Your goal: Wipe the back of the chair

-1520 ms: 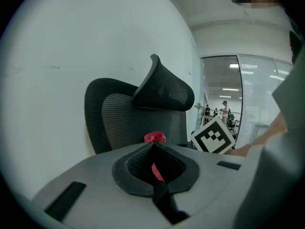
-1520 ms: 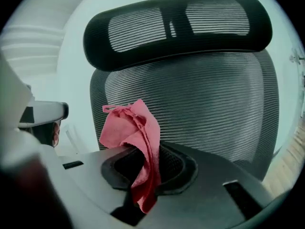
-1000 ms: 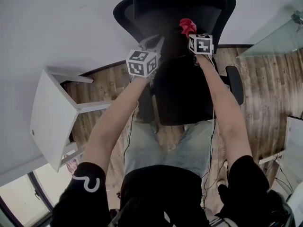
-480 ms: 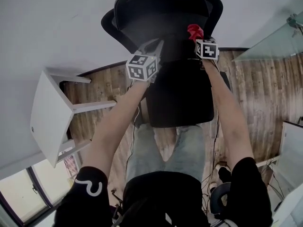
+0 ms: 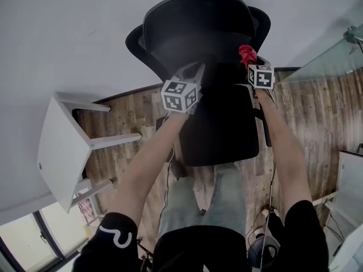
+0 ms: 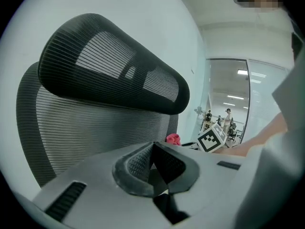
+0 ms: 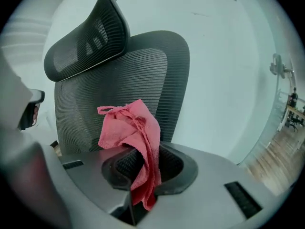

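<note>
Pinching the red cloth (image 7: 129, 130) in clamped right tongs (image 7: 138, 173) near the mesh chair back (image 7: 119, 80) at frame centre, left tongs (image 6: 153, 163) closed empty, risking the cloth snagging on mesh and pulling free.

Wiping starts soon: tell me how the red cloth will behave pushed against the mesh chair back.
Likely floppy: the red cloth droops folded over the right gripper. Probably light, since one pinch holds it. It may drag on the ribbed mesh chair back.
</note>
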The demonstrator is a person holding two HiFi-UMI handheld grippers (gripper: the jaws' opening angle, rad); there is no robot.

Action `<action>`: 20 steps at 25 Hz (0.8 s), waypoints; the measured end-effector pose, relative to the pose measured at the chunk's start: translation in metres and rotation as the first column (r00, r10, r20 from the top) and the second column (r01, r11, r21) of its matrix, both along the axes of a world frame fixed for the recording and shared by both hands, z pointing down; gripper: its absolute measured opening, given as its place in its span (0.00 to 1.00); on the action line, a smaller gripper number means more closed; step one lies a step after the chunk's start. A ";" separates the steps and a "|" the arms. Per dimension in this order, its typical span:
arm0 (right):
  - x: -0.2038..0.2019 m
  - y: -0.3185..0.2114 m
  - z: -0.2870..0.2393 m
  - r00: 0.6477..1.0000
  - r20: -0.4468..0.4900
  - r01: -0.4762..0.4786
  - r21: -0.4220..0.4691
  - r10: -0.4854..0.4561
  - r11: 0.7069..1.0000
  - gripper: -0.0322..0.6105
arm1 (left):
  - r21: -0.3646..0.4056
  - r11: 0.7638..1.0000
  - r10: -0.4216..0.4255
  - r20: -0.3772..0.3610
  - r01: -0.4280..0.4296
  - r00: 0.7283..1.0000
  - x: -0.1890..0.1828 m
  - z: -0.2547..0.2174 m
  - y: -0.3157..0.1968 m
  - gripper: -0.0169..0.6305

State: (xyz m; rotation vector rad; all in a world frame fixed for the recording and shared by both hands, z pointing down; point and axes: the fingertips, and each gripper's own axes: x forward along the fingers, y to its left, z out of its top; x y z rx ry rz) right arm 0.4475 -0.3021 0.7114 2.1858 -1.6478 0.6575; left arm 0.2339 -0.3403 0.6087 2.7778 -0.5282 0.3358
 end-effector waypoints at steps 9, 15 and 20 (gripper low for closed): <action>-0.033 0.014 -0.009 0.984 0.003 -0.180 0.017 0.180 0.983 0.17 | 0.015 0.997 0.070 0.009 -0.070 0.998 -0.072 0.020 -0.020 0.06; -0.120 -0.013 -0.005 0.995 0.023 -0.098 0.052 0.097 0.994 0.17 | 0.008 0.995 0.099 0.015 -0.099 0.995 -0.120 0.034 -0.030 0.06; -0.197 -0.034 -0.004 0.995 0.092 -0.045 0.102 0.036 0.994 0.17 | 0.010 0.994 0.108 0.036 -0.108 0.993 -0.159 0.048 -0.035 0.06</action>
